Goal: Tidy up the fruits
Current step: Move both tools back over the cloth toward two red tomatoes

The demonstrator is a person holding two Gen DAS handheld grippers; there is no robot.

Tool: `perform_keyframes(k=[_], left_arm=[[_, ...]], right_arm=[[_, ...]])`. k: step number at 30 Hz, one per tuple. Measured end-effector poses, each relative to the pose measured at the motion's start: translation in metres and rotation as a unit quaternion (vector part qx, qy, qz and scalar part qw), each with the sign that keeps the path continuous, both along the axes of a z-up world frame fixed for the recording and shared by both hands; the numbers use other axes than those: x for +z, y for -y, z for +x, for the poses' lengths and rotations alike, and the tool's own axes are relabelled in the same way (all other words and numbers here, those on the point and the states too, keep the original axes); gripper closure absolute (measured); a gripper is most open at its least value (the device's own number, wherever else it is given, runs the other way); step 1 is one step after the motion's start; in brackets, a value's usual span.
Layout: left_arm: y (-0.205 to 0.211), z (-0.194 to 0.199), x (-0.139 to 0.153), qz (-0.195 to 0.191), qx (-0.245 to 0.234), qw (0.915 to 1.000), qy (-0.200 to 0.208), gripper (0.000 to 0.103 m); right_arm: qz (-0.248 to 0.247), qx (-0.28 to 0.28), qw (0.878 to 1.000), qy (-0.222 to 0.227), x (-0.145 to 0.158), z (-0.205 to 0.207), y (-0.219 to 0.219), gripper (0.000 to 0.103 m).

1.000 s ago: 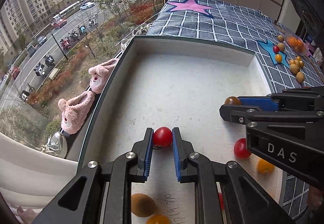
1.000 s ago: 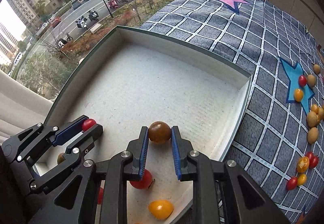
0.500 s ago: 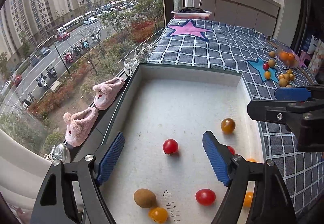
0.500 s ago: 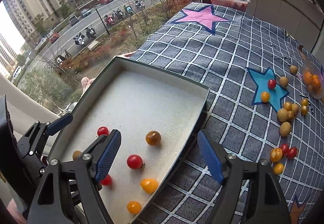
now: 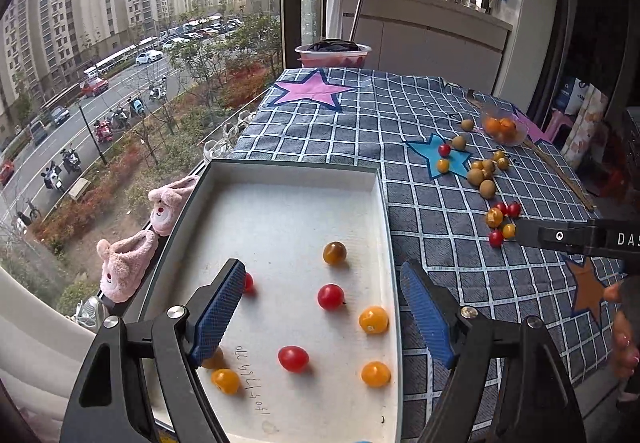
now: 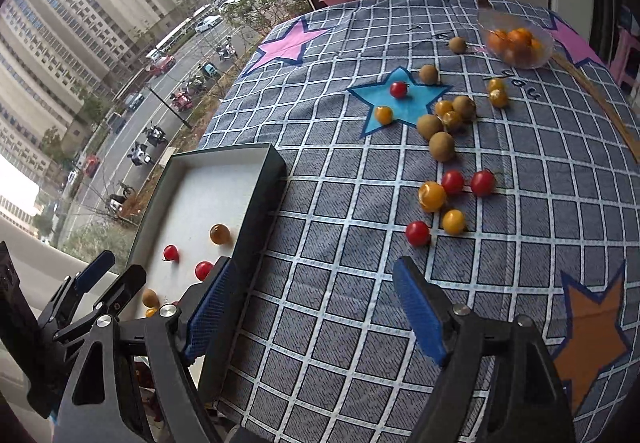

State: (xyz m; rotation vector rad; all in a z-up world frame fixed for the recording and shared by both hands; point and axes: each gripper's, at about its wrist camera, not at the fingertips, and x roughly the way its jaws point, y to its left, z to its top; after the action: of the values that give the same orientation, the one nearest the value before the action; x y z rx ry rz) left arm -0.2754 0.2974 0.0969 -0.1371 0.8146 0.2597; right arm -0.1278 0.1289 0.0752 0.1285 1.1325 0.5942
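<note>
A shallow white tray with a dark rim [image 5: 390, 243] lies by the window and holds several small red, yellow and brown fruits, such as a red tomato [image 5: 331, 296] and a brown one [image 5: 335, 253]. My left gripper [image 5: 324, 317] is open and empty above the tray's near half. My right gripper [image 6: 312, 313] is open and empty above the checked cloth, right of the tray [image 6: 260, 179]. Loose fruits lie on the cloth: a near cluster with a red tomato [image 6: 417, 233] and a yellow one [image 6: 453, 221], and further ones around the blue star [image 6: 400, 101].
A clear bowl of orange fruits [image 6: 518, 41] stands at the cloth's far right. A pink tub [image 5: 333, 55] sits at the far end. The window and a long drop lie left of the tray. Pink slippers [image 5: 128, 263] rest on the sill. The right gripper's arm [image 5: 580, 239] crosses at the right.
Both grippers opened, released the red and the brown tomato into the tray and pulled back and up. The right gripper swung right, over the cloth.
</note>
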Motion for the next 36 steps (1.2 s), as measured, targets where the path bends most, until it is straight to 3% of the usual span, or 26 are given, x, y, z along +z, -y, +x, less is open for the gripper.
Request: perform_keyframes(k=[11,14,20,28,36], left_arm=[[0.082,0.012,0.003,0.025,-0.075,0.9967,-0.02,0.022],[0.099,0.019,0.003,0.032,-0.086,0.9954,-0.027,0.022],[0.123,0.029,-0.001,0.035,-0.096,0.9937,-0.045,0.022],[0.137,0.055,-0.019,0.027,-0.097,0.993,-0.063,0.022],[0.149,0.093,-0.049,0.037,-0.093,0.9913,-0.086,0.022]], right_arm=[[0.029,-0.027,0.999,-0.016,-0.013,-0.015,0.076,0.02],[0.006,-0.016,0.999,-0.028,-0.019,-0.017,0.087,0.02],[-0.089,-0.036,0.995,0.034,-0.021,-0.019,0.116,0.02],[-0.114,-0.057,0.991,0.03,-0.037,-0.009,0.139,0.02],[-0.114,-0.053,0.991,0.04,-0.044,0.013,0.125,0.02]])
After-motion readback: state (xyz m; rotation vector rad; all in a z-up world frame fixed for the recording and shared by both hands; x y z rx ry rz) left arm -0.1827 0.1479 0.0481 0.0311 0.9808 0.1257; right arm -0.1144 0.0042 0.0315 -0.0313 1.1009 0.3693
